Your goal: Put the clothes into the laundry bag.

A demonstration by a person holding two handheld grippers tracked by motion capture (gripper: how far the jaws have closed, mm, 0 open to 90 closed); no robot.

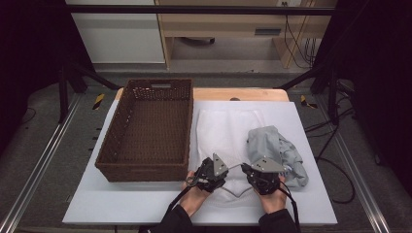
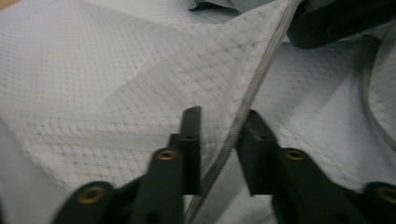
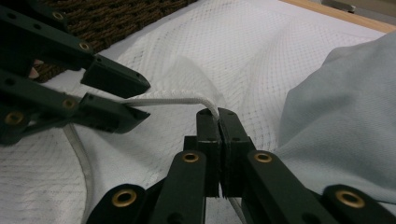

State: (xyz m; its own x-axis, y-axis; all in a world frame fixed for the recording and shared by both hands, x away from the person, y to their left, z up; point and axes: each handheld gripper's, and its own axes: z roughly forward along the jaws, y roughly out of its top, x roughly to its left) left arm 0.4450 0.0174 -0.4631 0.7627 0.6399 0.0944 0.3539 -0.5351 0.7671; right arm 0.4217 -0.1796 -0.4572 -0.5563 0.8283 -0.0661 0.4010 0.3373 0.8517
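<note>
You hold one white mesh bag by its corded rim: your right gripper has its jaws clamped together on the cord, while your left gripper has jaws apart, the rim running between them, not yet pinched. One grey garment lies just beside your right jaws, outside the bag; one wicker basket sits beyond your left jaws, with nothing in it. Judging from this, the bag's mouth is being opened; loading and binning remain.
</note>
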